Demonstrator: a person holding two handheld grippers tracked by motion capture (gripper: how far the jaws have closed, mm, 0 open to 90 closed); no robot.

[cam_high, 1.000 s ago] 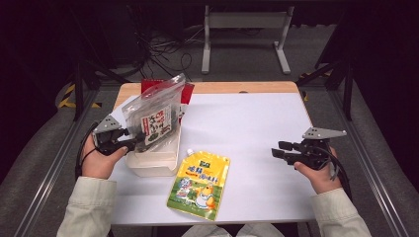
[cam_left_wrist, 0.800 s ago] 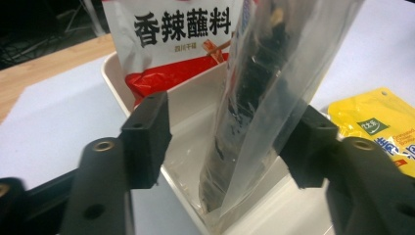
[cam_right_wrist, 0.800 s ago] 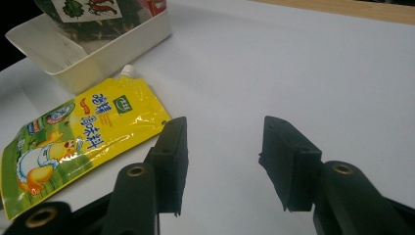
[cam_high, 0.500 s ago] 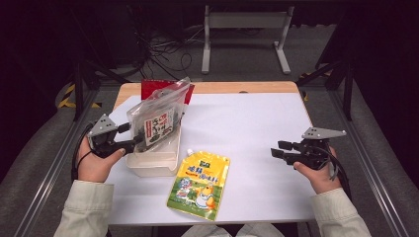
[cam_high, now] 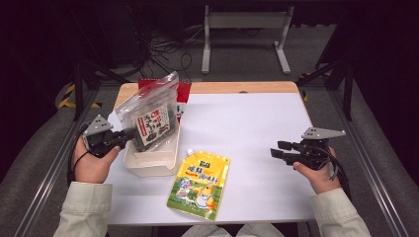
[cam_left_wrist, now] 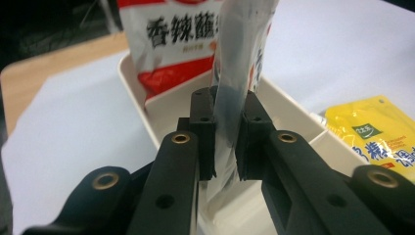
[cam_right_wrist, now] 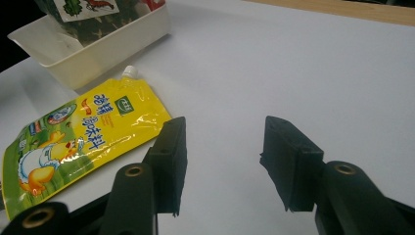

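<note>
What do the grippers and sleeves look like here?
Both grippers, left gripper and right gripper, are black with two blocky jaws and brass-coloured pivot rivets. Each carries a grey three-cornered plate on top and trails a black cable. The person wears pale cream sleeves.

The clear plastic snack bag [cam_high: 153,116] hides most of the red packet [cam_high: 184,94] behind it (print unreadable); the yellow spouted pouch [cam_left_wrist: 379,134] is cut off at the left gripper view's right edge.
</note>
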